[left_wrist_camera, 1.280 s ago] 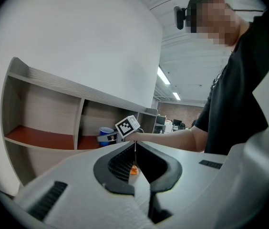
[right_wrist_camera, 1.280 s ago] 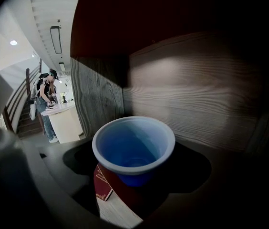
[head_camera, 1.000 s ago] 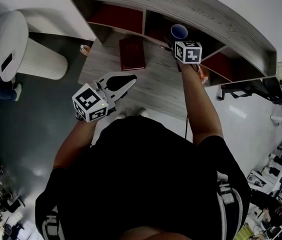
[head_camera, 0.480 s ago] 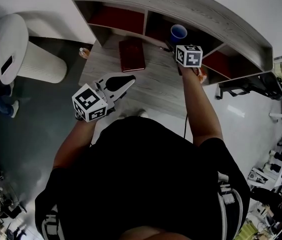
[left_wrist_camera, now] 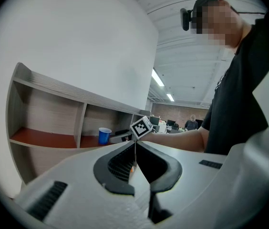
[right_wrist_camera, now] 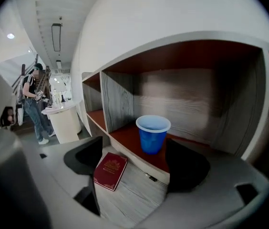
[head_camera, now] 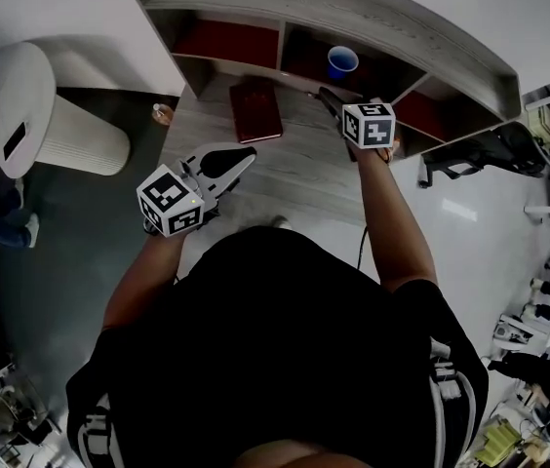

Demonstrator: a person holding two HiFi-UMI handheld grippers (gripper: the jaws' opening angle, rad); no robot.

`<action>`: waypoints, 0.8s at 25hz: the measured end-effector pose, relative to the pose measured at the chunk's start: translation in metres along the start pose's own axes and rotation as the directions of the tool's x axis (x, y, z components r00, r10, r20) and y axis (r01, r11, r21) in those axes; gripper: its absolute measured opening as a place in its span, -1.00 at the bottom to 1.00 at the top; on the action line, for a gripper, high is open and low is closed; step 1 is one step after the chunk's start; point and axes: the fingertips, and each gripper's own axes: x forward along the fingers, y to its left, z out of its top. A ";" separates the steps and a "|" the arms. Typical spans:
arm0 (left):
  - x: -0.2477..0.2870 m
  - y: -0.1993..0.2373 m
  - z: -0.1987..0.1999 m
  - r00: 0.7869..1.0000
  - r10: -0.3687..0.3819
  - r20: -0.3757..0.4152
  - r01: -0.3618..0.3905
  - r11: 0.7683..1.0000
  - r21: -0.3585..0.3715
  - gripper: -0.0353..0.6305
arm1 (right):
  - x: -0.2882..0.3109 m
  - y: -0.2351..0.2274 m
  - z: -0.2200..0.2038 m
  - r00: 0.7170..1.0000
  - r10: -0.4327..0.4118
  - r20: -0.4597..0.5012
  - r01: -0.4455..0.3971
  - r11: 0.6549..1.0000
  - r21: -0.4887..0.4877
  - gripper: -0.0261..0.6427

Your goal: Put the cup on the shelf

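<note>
The blue cup (head_camera: 342, 61) stands upright in the middle compartment of the grey wooden shelf (head_camera: 353, 8), on its red floor. In the right gripper view the cup (right_wrist_camera: 152, 133) is just beyond the jaws, untouched. My right gripper (head_camera: 331, 99) is open and empty, a short way in front of the cup, over the desk. The right gripper (right_wrist_camera: 134, 150) has its jaws spread wide, one on each side of the cup. My left gripper (head_camera: 246, 154) hovers shut and empty over the desk's left part. From the left gripper view the cup (left_wrist_camera: 104, 135) shows far off in the shelf (left_wrist_camera: 48, 109).
A dark red book (head_camera: 256, 108) lies on the grey desk (head_camera: 294, 178) below the shelf, left of the cup; it shows again as the book (right_wrist_camera: 110, 170). A white round stand (head_camera: 21, 96) is on the floor at left. A person (right_wrist_camera: 33, 104) stands far left.
My right gripper has drawn back from the cup toward my body, and the cup stays standing in the shelf compartment. The left gripper has hardly moved.
</note>
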 end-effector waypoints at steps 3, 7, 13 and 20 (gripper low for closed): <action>-0.004 -0.002 0.001 1.000 -0.021 -0.002 0.021 1.000 0.005 -0.83 | -0.016 0.005 0.005 1.000 -0.018 0.016 0.019 1.000 -0.014 0.26; -0.009 -0.006 0.002 0.999 -0.055 0.002 0.055 0.998 0.009 -0.83 | -0.037 0.018 0.009 1.000 -0.014 0.027 0.014 1.000 -0.018 0.25; -0.014 -0.012 0.000 0.995 -0.099 0.005 0.099 0.995 0.008 -0.83 | -0.079 0.046 0.023 0.995 0.006 0.097 -0.004 1.000 -0.022 -0.21; -0.022 -0.016 -0.003 0.988 -0.154 0.010 0.154 0.988 0.002 -0.83 | -0.118 0.071 0.043 0.982 0.004 0.190 -0.011 0.999 0.038 -0.55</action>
